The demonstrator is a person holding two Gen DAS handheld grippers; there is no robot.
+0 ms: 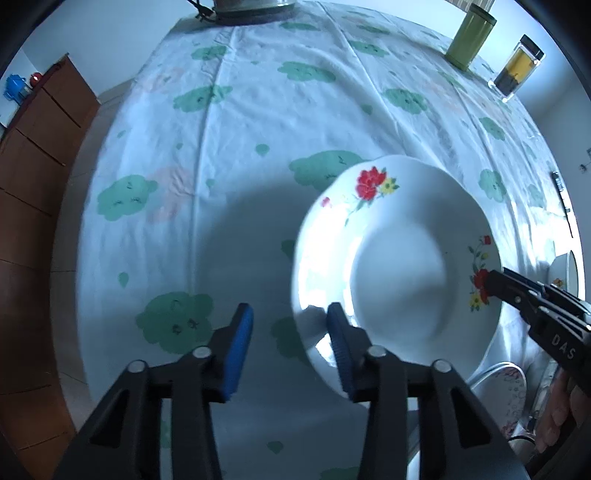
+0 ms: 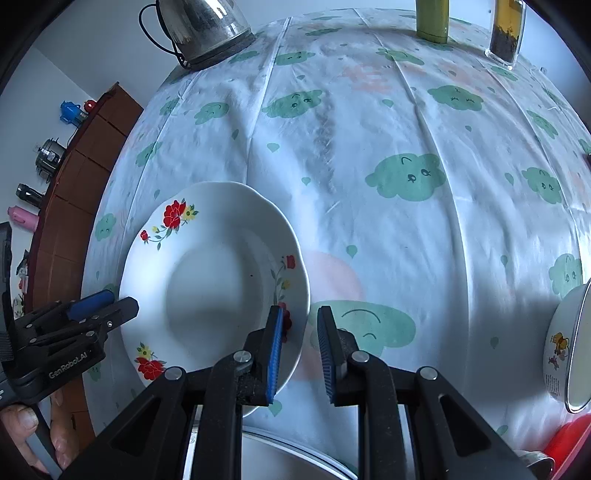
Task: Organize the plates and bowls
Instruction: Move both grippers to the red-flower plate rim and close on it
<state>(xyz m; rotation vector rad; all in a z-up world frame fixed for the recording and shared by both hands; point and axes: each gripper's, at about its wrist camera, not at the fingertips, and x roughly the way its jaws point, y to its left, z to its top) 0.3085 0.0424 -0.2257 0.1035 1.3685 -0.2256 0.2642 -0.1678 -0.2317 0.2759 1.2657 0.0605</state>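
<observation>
Blue-padded fingers of the right tool (image 2: 300, 354) fill the foreground, set a narrow gap apart around the near right rim of a white flowered plate (image 2: 207, 280). One pad lies over the plate's inside, the other outside the rim; whether they already pinch it cannot be told.

From the other side, the left tool (image 1: 290, 347) is spread wide. Its right pad overlaps the plate's near left edge, while its left pad hangs over bare cloth, so it holds nothing.

That plate sits low on the counter (image 2: 406, 221), which wears a white cloth with green clouds; whether it is resting or slightly raised is unclear. A second dish (image 2: 295, 461) shows partly beneath the tools, and a bowl (image 2: 565, 350) stands well apart at the right edge. A kettle (image 2: 207, 29), a green tin (image 1: 469, 40) and a jar (image 1: 517, 70) stand along the far side.

The step in hand is likely carrying this plate to a stack. To do it well, seat the rim deep between the pads, squeeze firmly, and keep the plate level, since glazed china probably slips easily.
</observation>
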